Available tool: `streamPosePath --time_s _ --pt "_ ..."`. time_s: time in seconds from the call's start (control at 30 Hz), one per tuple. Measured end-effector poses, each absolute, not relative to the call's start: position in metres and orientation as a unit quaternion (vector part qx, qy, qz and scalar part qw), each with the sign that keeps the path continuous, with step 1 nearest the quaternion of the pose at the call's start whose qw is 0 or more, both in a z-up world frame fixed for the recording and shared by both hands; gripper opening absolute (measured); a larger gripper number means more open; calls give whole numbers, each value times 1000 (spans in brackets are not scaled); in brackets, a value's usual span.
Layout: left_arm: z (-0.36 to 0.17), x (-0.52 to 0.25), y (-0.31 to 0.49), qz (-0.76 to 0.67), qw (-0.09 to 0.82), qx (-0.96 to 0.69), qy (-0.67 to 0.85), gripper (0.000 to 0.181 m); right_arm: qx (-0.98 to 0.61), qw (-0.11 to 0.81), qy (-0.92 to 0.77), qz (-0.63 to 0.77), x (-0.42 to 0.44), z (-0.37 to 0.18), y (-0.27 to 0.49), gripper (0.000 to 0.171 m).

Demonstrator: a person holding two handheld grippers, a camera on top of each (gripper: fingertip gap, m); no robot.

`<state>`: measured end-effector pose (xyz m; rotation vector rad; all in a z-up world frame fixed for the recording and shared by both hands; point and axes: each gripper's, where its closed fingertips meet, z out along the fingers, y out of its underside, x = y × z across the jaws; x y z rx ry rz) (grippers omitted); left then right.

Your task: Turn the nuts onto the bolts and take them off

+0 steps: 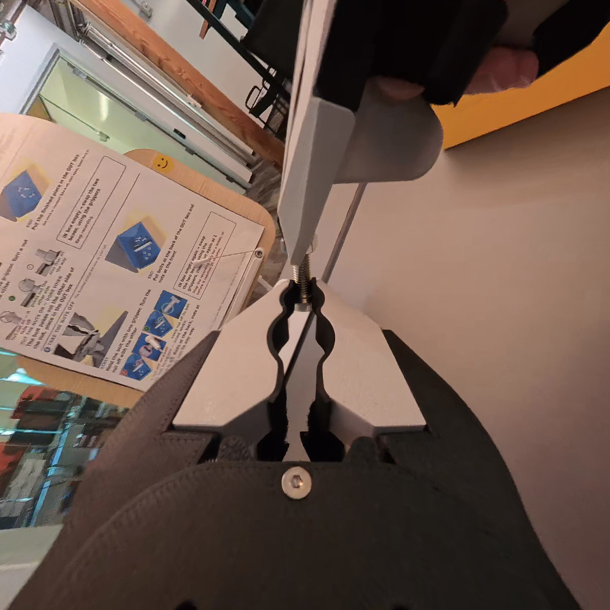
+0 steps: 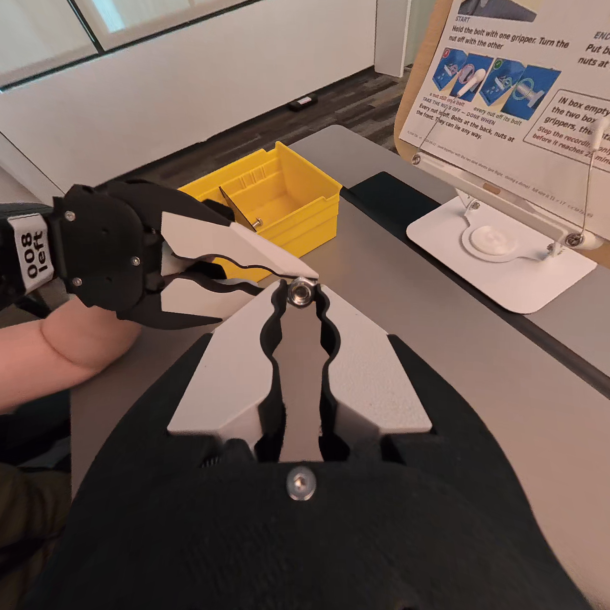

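Left gripper (image 1: 302, 290): we see its tips closed around the bolt (image 1: 301, 280), near the bolt head.
Right gripper (image 2: 300, 290): we see its tips clamped on the nut (image 2: 300, 293); in the left wrist view it comes in from 12 o'clock.
Bolt and nut: held in the air between both grippers, above the grey table (image 2: 429, 363).
Yellow box (image 2: 297, 198): on the table at 11 o'clock from the nut, with one more bolt (image 2: 256, 223) inside.
Instruction sheet (image 2: 515, 82): on a white stand (image 2: 495, 257) at 2 o'clock.
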<state>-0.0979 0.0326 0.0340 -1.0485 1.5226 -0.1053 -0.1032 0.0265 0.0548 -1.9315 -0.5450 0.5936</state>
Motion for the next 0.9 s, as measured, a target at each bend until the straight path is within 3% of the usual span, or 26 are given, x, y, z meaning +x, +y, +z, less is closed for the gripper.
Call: streamPosePath --time_s 0.1,0.53,0.67,0.9 --pt "36 -96 28 -96 593 -465 650 6 -792 503 -233 257 -106 56 26 18" --pt "67 -105 15 -404 504 -520 559 7 -632 643 -333 277 -112 111 8 63" --pt "81 -110 8 -473 481 -510 533 7 -598 656 -339 312 -122 115 5 62" --pt "83 -112 9 -473 485 -511 530 7 -595 644 -372 306 -138 110 -5 62"
